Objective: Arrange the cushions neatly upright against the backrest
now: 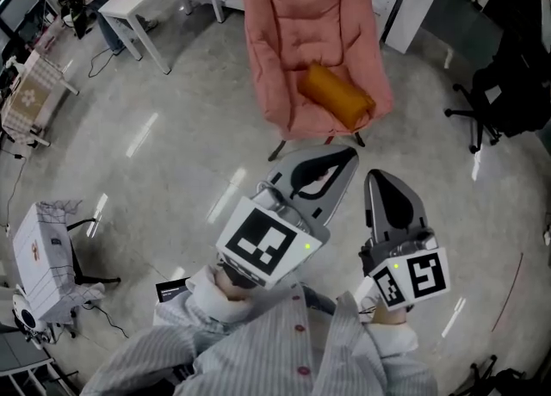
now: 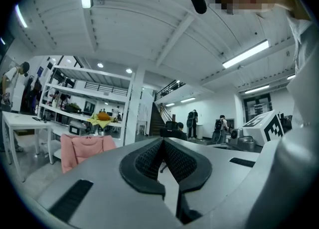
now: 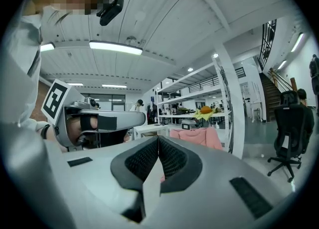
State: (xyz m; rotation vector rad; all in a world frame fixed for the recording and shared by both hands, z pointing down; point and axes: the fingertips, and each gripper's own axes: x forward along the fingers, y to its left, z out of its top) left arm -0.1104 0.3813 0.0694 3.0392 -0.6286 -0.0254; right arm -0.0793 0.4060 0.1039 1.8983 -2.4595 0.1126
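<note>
Orange bolster cushion (image 1: 336, 95) lies slantwise on the seat of the pink chair (image 1: 293, 24), toward the seat's right edge in the head view, not upright against the backrest. Well short of the chair, above the grey floor (image 1: 172, 153), the left gripper (image 1: 343, 162) and right gripper (image 1: 377, 181) hang side by side, each with jaws pressed together and holding nothing.

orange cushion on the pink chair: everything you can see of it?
The orange cushion is a plain bolster-shaped roll, soft fabric by the look. It lies on its side, diagonal across the seat of the pink chair, its lower end near the seat's right edge in the head view, not upright against the backrest. Only the chair touches it.
</note>
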